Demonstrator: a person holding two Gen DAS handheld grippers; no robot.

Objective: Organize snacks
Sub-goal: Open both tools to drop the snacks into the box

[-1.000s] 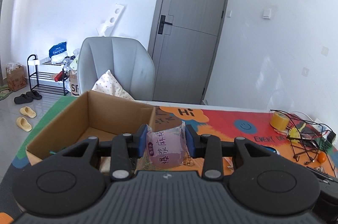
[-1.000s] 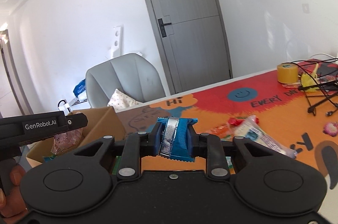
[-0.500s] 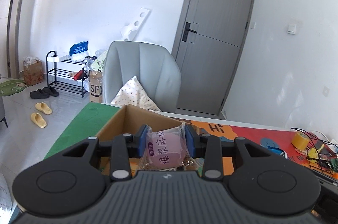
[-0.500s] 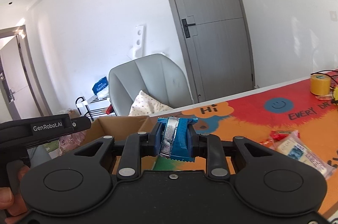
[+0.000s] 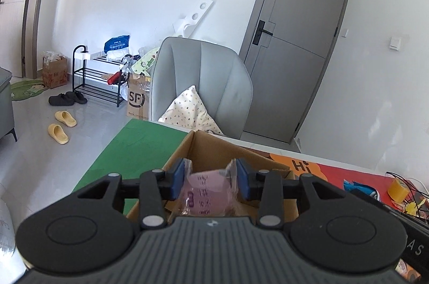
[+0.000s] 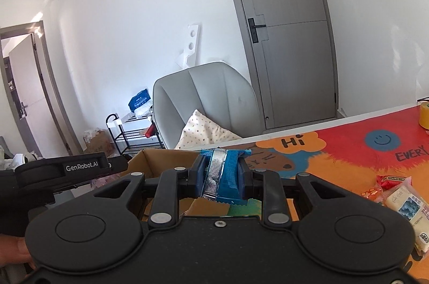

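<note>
My left tool (image 5: 210, 178) is opening around the pink packet (image 5: 206, 194) over the box (image 5: 214, 150); my right tool (image 6: 221, 176) clamps the blue packet (image 6: 224, 176).

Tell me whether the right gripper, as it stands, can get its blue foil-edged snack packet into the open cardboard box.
Probably yes: the right gripper grips the blue foil-edged snack packet beside the open-topped cardboard box; only the left gripper crowds the box's far side.

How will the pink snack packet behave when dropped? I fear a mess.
Pink packet: crinkly film, likely floppy and light. Sagging between the opening left hand-held gripper jaws over the box, it should slip straight in, not roll.
</note>
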